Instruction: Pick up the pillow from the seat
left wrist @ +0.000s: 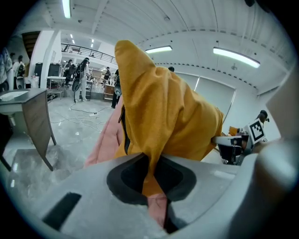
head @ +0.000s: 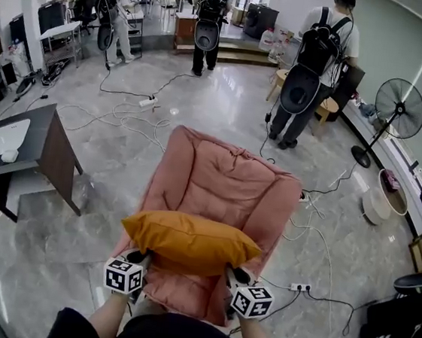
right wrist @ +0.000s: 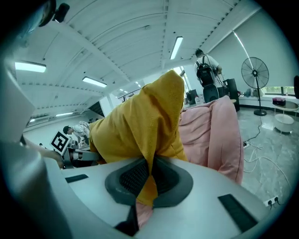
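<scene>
Left gripper and right gripper are both clamping the orange pillow, jaws pinching its fabric at the near corners, one on each side. Pillow is spanning between them over the front of the pink seat; can't tell if it's touching the cushion

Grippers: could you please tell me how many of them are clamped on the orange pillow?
2: the left gripper pinches the orange pillow's near-left corner, and the right gripper pinches its near-right corner.
</scene>
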Motion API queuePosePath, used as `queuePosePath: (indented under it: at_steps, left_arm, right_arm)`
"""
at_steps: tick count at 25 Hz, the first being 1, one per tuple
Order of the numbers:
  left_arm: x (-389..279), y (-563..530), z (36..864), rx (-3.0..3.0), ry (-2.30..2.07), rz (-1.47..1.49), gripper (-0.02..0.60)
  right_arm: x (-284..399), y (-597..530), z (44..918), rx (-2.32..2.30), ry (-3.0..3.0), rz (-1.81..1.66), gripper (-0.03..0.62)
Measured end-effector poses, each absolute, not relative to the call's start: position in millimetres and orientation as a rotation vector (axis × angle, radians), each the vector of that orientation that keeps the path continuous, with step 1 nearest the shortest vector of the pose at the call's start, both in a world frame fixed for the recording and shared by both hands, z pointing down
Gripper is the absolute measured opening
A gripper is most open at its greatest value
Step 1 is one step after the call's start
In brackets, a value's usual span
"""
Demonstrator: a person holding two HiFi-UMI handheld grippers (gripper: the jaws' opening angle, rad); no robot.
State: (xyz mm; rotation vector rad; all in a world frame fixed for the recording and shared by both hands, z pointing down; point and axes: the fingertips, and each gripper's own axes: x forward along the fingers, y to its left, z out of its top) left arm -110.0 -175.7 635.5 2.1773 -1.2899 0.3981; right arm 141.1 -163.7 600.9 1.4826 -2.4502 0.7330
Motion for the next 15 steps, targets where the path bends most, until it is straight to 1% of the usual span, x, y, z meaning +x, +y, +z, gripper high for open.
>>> queuePosePath:
  at_steps: [9, 15]
  left_arm:
    - [-121.2, -166.0, 585.2, 2.248, -1.366, 0.269, 0.037]
    - [-128.5, -166.4, 535.2, 2.324, -1.433, 0.173, 0.035]
  right_arm:
    - [130.8, -161.3, 546.9, 1.458, -2.552, 0.577, 0.018]
    - [125.3, -158.6, 494.7, 1.453, -2.645, 0.437, 0.018]
